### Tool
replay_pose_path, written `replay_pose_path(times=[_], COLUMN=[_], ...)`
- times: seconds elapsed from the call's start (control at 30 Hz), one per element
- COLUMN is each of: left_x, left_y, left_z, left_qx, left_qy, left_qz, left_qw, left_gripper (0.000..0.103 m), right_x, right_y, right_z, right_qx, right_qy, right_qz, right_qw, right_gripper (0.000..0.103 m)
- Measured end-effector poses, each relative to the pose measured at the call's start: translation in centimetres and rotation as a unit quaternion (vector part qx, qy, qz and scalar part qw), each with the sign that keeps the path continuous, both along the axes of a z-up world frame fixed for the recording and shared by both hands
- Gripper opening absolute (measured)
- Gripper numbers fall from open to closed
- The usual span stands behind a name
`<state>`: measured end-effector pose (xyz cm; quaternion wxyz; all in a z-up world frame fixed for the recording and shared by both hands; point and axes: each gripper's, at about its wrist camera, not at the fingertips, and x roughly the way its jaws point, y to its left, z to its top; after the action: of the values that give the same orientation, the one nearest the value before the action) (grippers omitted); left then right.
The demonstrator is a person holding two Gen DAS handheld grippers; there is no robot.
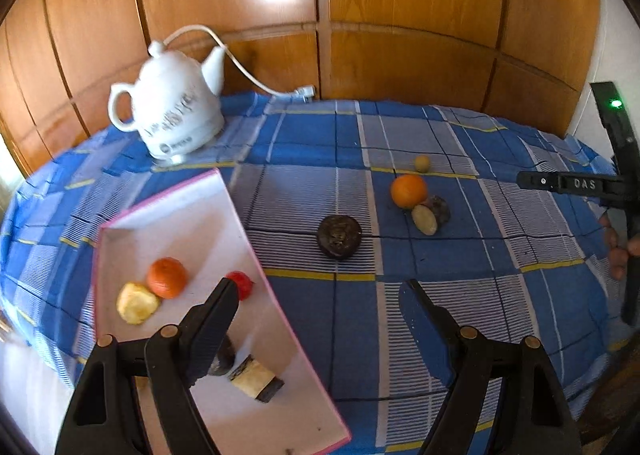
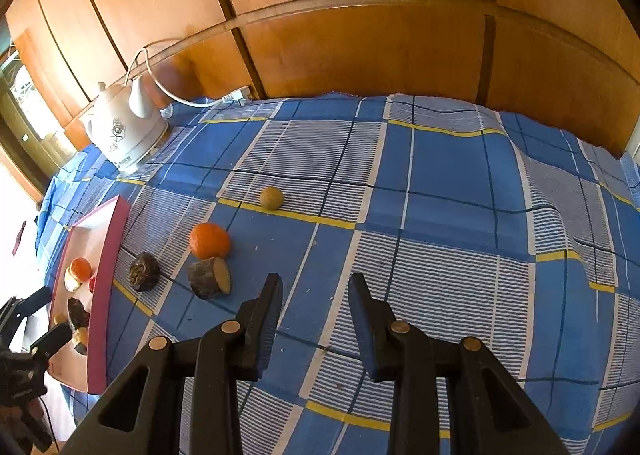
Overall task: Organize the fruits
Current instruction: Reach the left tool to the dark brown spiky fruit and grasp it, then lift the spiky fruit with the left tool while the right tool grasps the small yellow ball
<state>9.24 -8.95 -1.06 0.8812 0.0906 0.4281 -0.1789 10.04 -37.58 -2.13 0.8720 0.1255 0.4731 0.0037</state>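
Blue checked cloth [image 2: 440, 183] covers the tabletop, and the fruit is split into two camps. Over on the left sits the pink-edged tray [image 1: 192, 215], carrying a small orange fruit [image 1: 167, 277], a pale yellow piece [image 1: 137, 303] touching it, a red fruit [image 1: 241, 283] and a cut dark-skinned piece [image 1: 258, 379] nearer the camera. The left gripper [image 1: 320, 291] hangs over the tray's near edge, jaws spread wide with nothing between them. Out on the cloth, a dark round fruit [image 1: 339, 235] lies alone just beside the tray; further right an orange [image 1: 408, 191] touches a cut dark-skinned chunk [image 2: 210, 277], and a small greenish-yellow fruit [image 2: 271, 197] rests apart behind them. The right gripper [image 2: 316, 287] hovers above bare cloth near that cluster, jaws parted narrowly, empty. A white kettle [image 1: 176, 111] stands at the back by the wooden panelling [image 1: 400, 15].
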Motion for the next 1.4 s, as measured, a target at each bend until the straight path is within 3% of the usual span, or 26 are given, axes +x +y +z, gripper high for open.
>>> replay_pose_path(times=[0.3, 0.6, 0.67, 0.73, 0.83, 0.9, 1.1, 1.4], left_x=[4.4, 9.4, 10.1, 10.5, 10.0, 9.1, 3.1, -2.3], left_y=[-4.0, -6.0, -6.0, -6.1, -6.3, -6.2, -6.8, -7.8], left_z=[-2.1, -6.0, -6.8, -7.8, -7.6, -7.2, -6.1, -7.5], left_qx=[0.04, 0.084, 0.086, 0.079, 0.073, 0.049, 0.011, 0.011], left_qy=[0.034, 0.085, 0.097, 0.117, 0.101, 0.102, 0.089, 0.064], left_qz=[-0.046, -0.042, -0.039, -0.045, -0.046, -0.047, -0.084, -0.093], left_qw=[0.9976, 0.992, 0.9908, 0.989, 0.9911, 0.9925, 0.9925, 0.9936], left_gripper=[0.077, 0.072, 0.066, 0.047, 0.043, 0.043, 0.043, 0.043], right_x=[-0.1, 0.0, 0.1, 0.2, 0.3, 0.4, 0.4, 0.7], right_y=[0.0, 0.2, 0.3, 0.4, 0.4, 0.4, 0.5, 0.6], right_z=[0.4, 0.6, 0.6, 0.4, 0.1, -0.2, -1.0, -2.3], right_qx=[0.007, 0.007, 0.006, 0.004, 0.001, 0.001, 0.001, 0.024], right_qy=[-0.006, -0.008, -0.008, -0.006, -0.001, 0.004, 0.018, 0.045], right_qz=[0.002, 0.006, 0.008, 0.01, 0.01, 0.008, 0.009, 0.01], right_qw=[1.0, 1.0, 1.0, 1.0, 1.0, 1.0, 1.0, 0.999], right_gripper=[0.034, 0.035, 0.035, 0.035, 0.035, 0.035, 0.035, 0.035])
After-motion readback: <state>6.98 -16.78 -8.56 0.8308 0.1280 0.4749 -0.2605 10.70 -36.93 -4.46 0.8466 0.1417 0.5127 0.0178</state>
